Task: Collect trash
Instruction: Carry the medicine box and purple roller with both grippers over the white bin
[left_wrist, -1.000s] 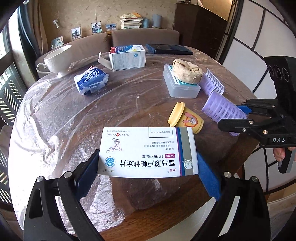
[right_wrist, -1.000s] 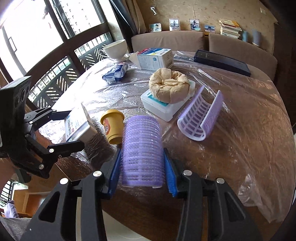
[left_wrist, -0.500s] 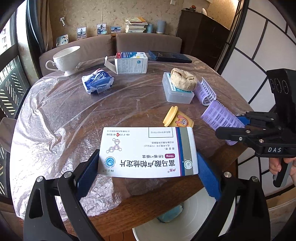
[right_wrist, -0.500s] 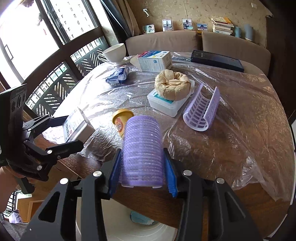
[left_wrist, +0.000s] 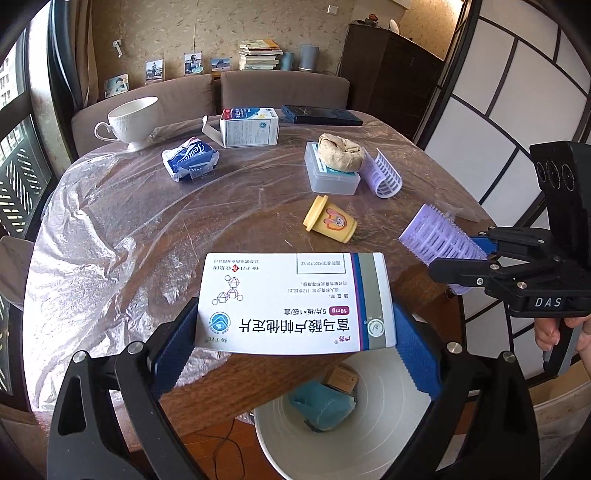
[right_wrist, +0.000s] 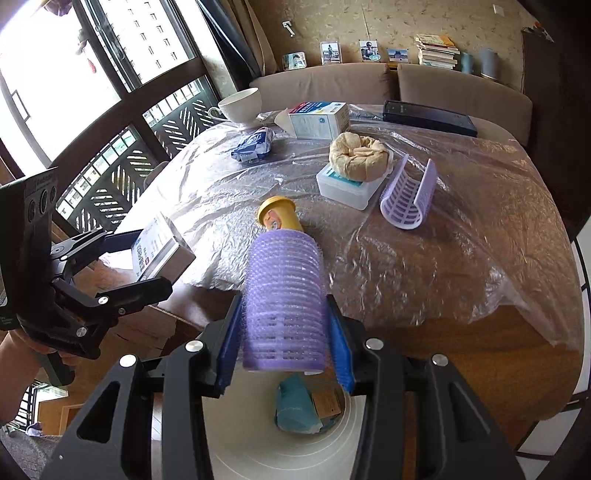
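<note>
Trash items are held, one per hand, above the white round plastic bin (left_wrist: 369, 443) below the tabletop (left_wrist: 147, 240) edge. Left hand-held gripper (left_wrist: 295, 332): clamped across the short ends of a flat white cardboard medicine box (left_wrist: 295, 302). Judged light and thin-walled, the box crushes under excess force; grip the stiffer end flaps, as here. Right hand-held gripper (right_wrist: 284, 332): clamped on the sides of a purple cylindrical plastic hair roller (right_wrist: 284, 295). Judged light, hollow and springy, the bristled surface resists slip; hold at mid-length. Remaining on the plastic-covered tabletop: a yellow cartoon-printed cup (left_wrist: 330, 219) lying on its side and a purple curved roller half-shell (left_wrist: 384, 173).
</note>
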